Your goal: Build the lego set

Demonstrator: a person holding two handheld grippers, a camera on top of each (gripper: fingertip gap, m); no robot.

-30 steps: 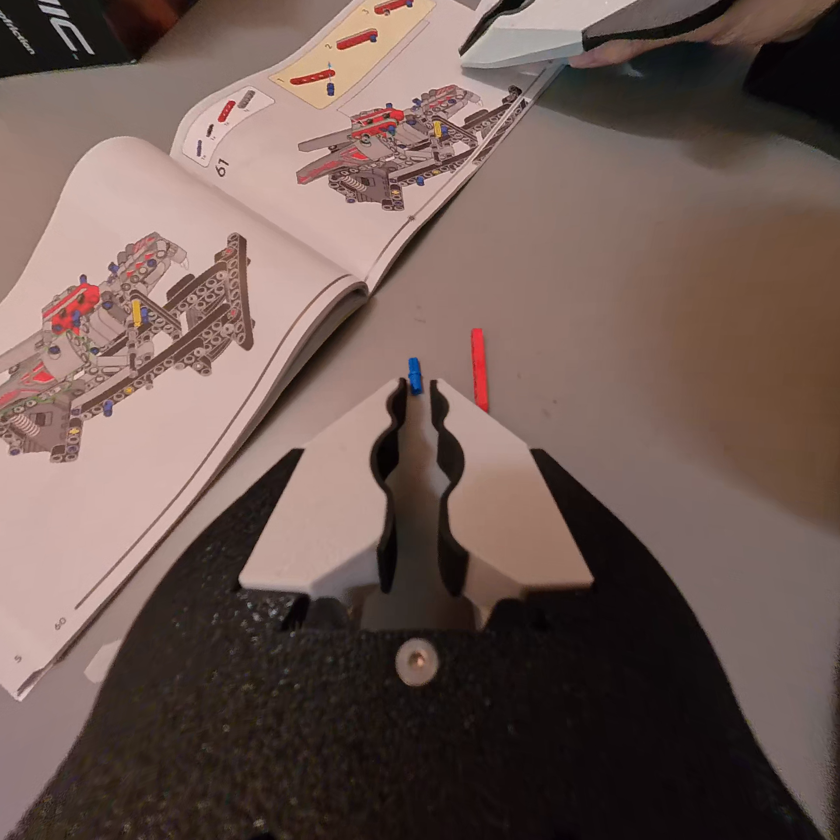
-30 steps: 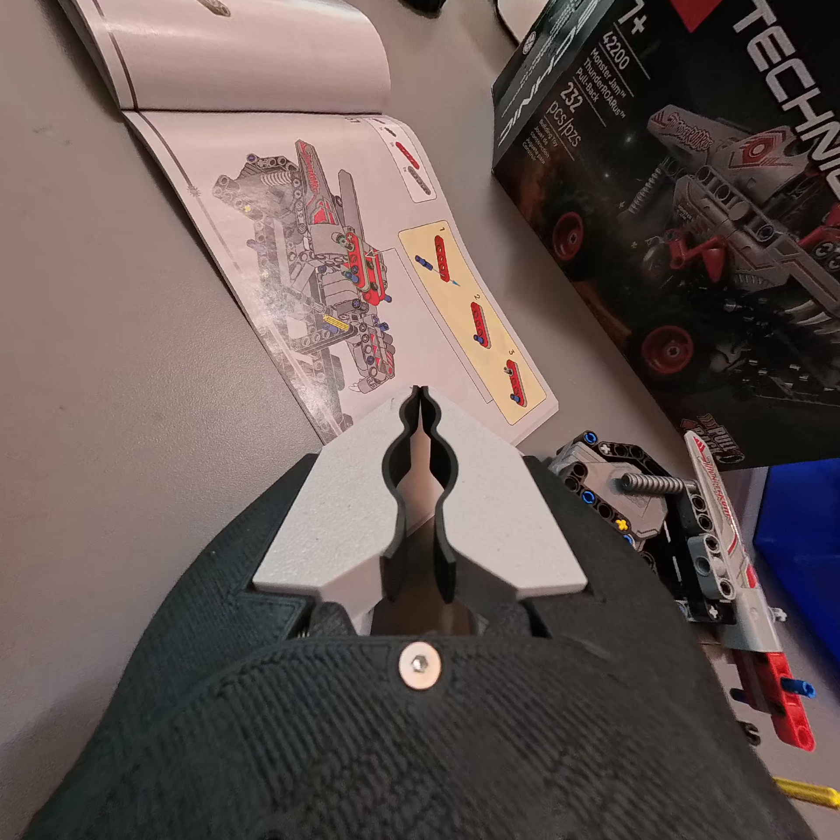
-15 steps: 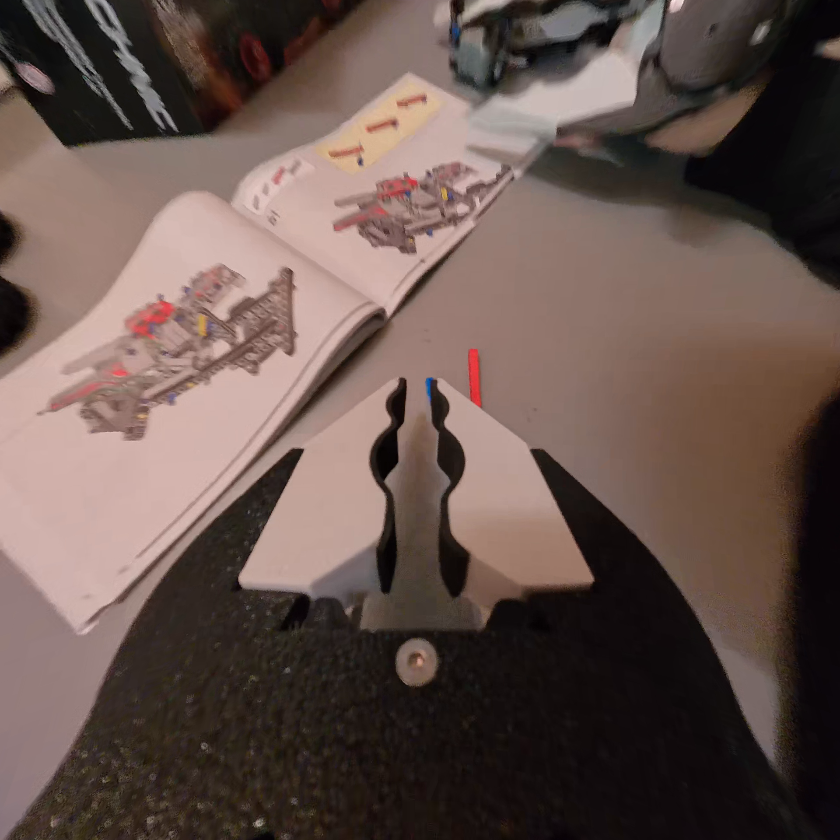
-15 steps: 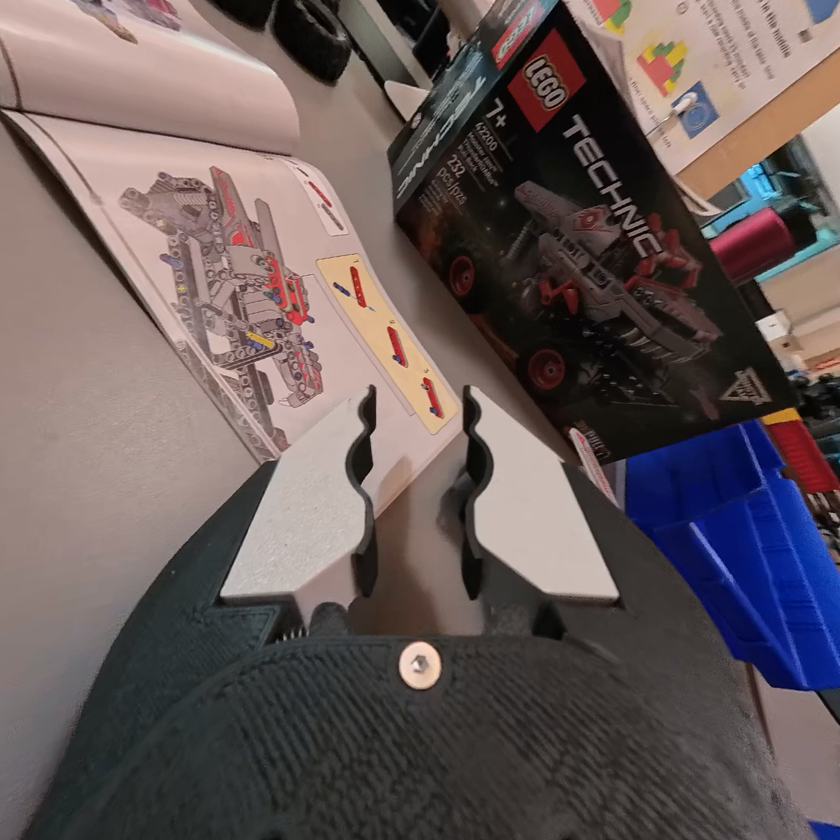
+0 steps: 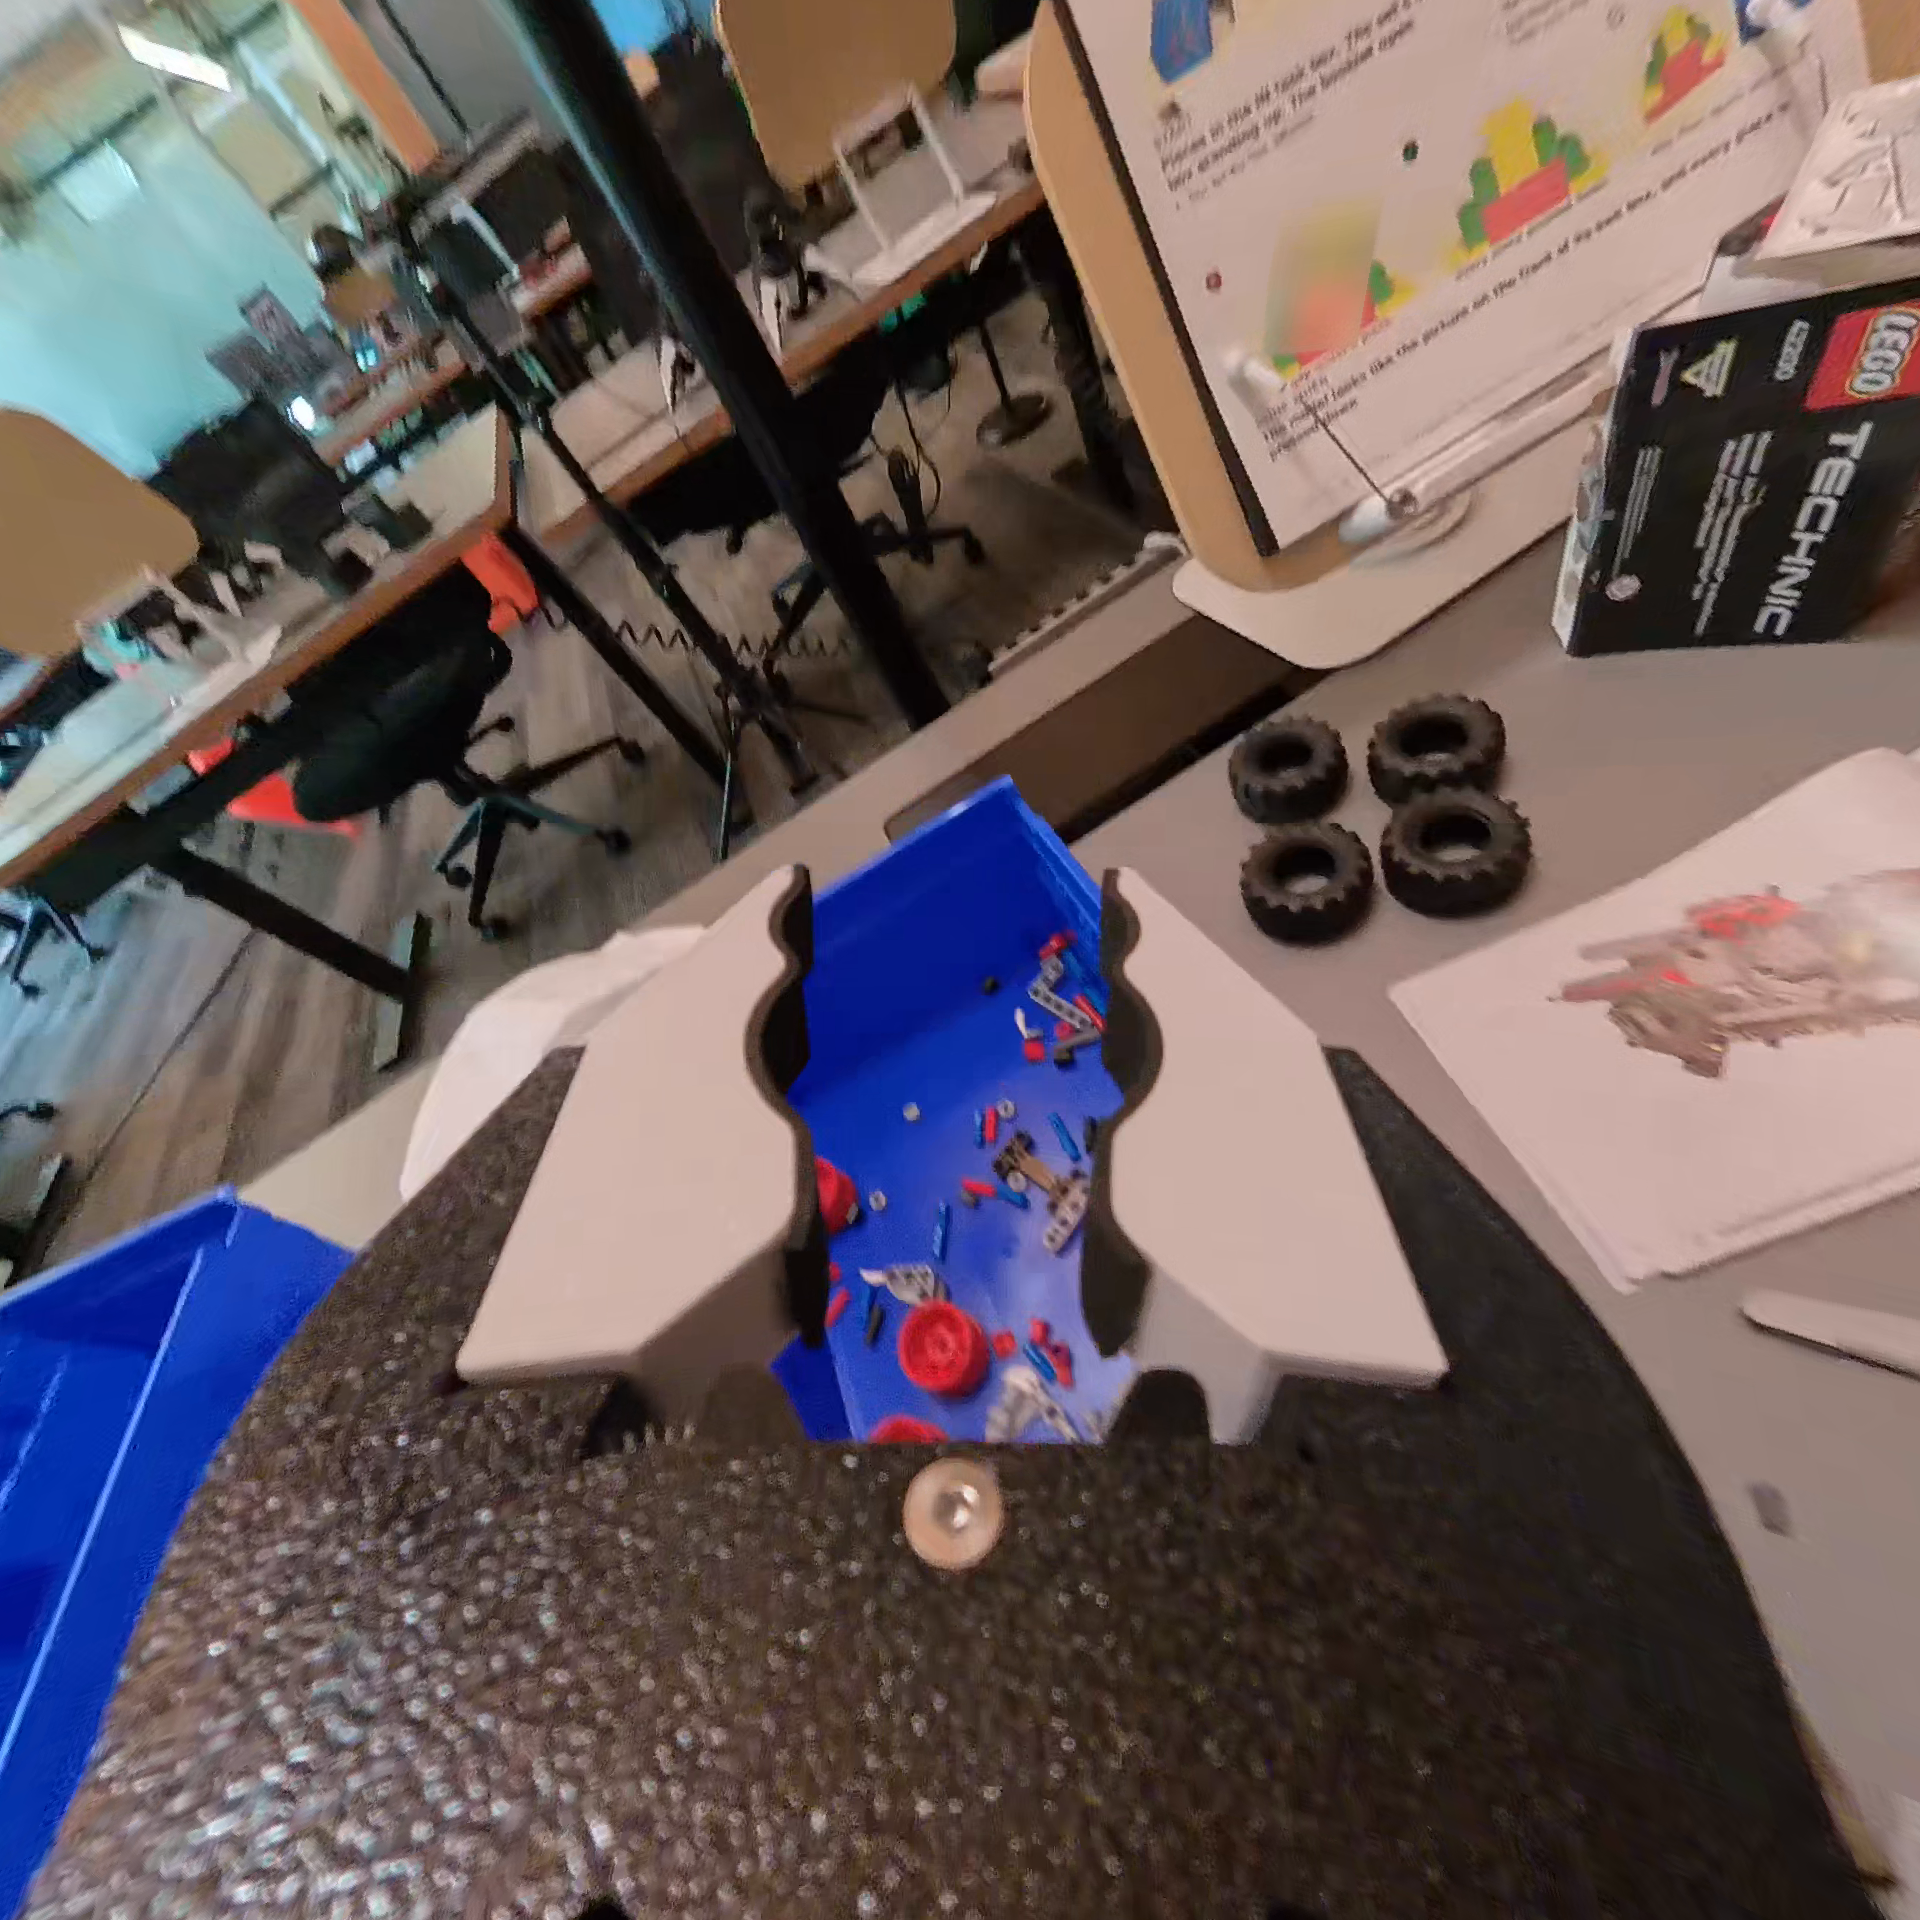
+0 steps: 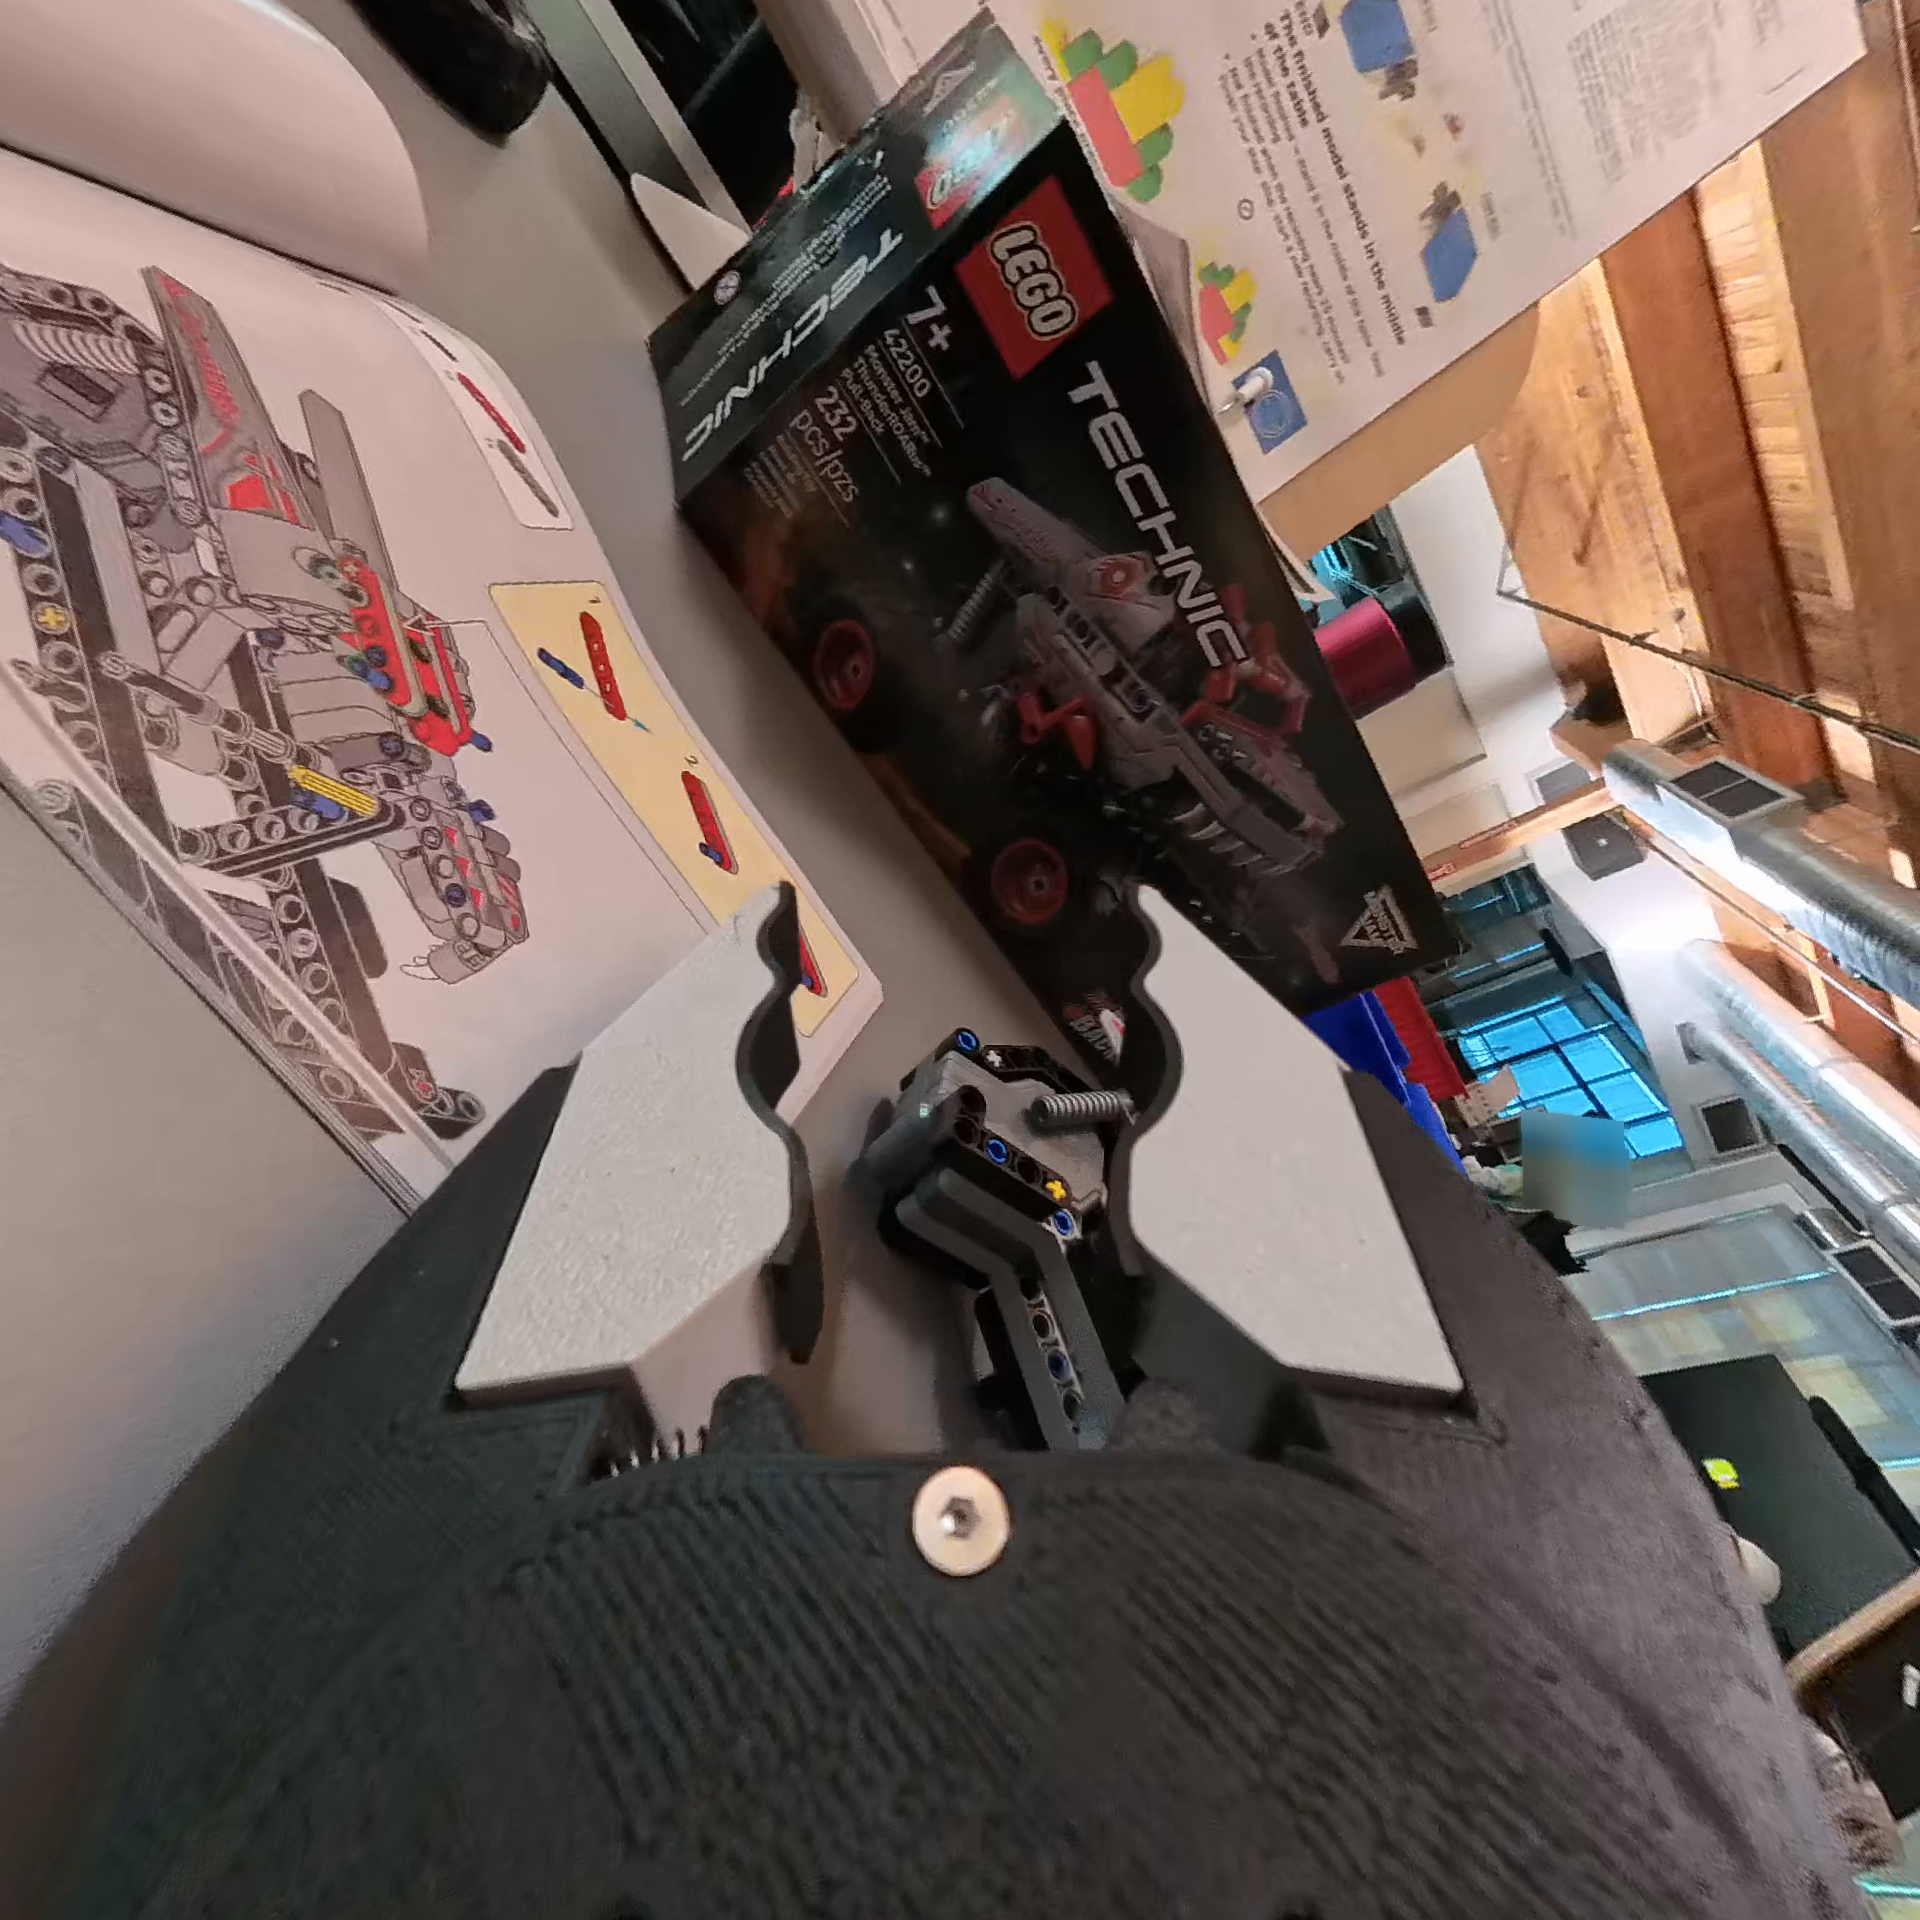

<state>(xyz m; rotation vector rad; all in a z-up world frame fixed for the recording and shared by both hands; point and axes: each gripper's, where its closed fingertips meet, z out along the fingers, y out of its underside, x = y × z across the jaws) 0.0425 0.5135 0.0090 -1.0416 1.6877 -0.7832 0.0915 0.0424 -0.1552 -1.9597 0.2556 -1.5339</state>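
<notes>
My left gripper (image 5: 956,894) is open and empty above a blue bin (image 5: 935,925) that holds several loose parts, among them red wheel hubs (image 5: 940,1345) and small red, blue and grey pieces. My right gripper (image 6: 964,914) is open, with its jaws wide apart. The partly built grey and black model (image 6: 997,1153), with a metal spring on top, lies between them, close to the right finger. There is a gap on its left side. The open instruction booklet shows in the right wrist view (image 6: 312,623) and in the left wrist view (image 5: 1662,1039).
Several black tyres (image 5: 1382,821) lie beyond the booklet. The black set box (image 6: 1039,582) stands behind the model and also shows in the left wrist view (image 5: 1766,488). A second blue bin (image 5: 104,1403) is at the lower left. The table edge runs just beyond the bins. Across from one pair of fingers to the other is roughly 50 cm.
My left gripper swung away from the blue pin and red axle on the table to above the blue parts bin and opened wide. My right gripper opened from shut and came over the model.
</notes>
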